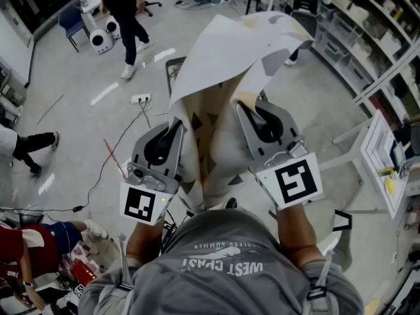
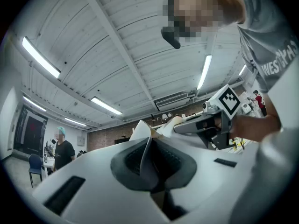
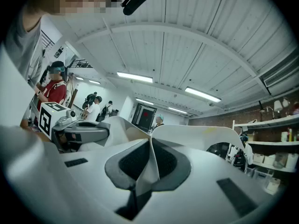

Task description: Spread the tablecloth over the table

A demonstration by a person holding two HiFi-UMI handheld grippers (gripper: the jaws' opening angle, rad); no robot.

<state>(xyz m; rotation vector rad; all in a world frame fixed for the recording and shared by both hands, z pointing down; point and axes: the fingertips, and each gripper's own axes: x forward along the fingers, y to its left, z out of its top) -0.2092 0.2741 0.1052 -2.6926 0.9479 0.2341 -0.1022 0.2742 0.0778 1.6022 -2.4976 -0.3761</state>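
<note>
Head view first: two grippers up, one tablecloth [image 1: 230,51] bunched between them and hanging in the air over the floor [image 1: 79,64], not on any worktop. The left gripper [image 1: 177,128] and the right gripper [image 1: 244,110] each bite a gathered edge. Two marker cubes [image 1: 146,203], one per gripper. The grey shirt [image 1: 223,268] below reads "WEST COAST", upside down from here. Open floor ahead, with one white power strip [image 1: 140,98] and a trailing cable [image 1: 108,156] off to the left. One person stands [image 1: 125,12] at the top edge.

Left gripper view: fingers [image 2: 128,160] clenched on a thin fold of the cloth, the white edge standing up between the dark pads. The right gripper shows just beyond.

Right gripper view: same story, fingers [image 3: 170,162] clamped on a cloth fold, the sheet billowing beyond.
</note>
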